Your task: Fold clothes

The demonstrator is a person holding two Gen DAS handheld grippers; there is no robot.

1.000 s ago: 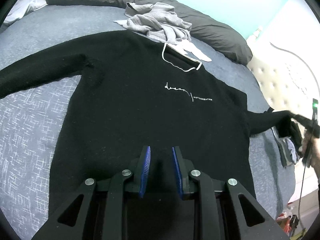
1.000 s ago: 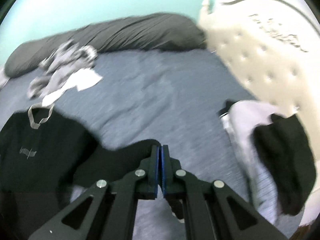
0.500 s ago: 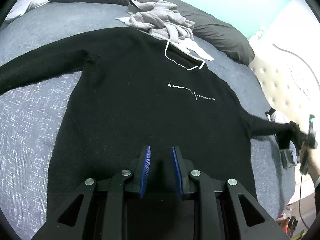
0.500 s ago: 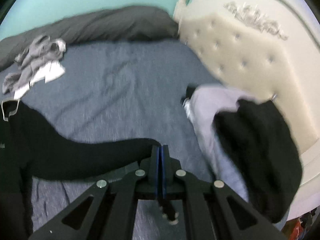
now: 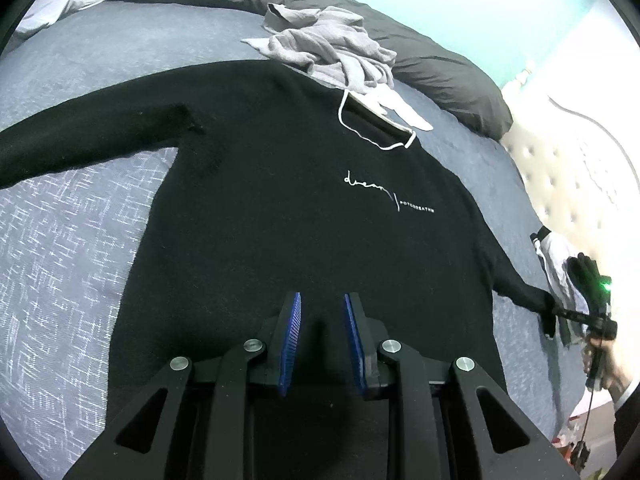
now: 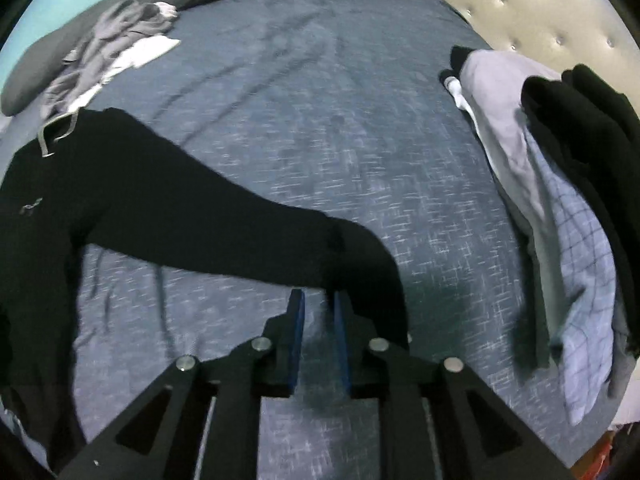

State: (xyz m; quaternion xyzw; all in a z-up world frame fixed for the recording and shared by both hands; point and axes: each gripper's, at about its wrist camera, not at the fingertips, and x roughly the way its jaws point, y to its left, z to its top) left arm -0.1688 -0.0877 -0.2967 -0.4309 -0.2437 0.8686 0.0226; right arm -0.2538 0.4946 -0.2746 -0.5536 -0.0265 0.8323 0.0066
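Observation:
A black sweatshirt with small white lettering lies face up on the blue-grey bedspread, both sleeves spread out. My left gripper stands over its hem, the blue pads a little apart with dark cloth bunched between them. In the right wrist view the right sleeve runs across the bed to my right gripper. Its jaws are opening: bedspread shows between the pads, and the cuff lies against the outside of the right finger. The left wrist view shows that gripper at the sleeve's end, held by a hand.
A crumpled grey and white pile of clothes lies by the sweatshirt's collar, in front of a long dark pillow. A stack of light, checked and black garments sits at the right near the tufted cream headboard.
My right gripper came down towards the bed, drawing the sleeve out to the right, and its shut jaws have parted off the cuff. The left gripper has stayed put.

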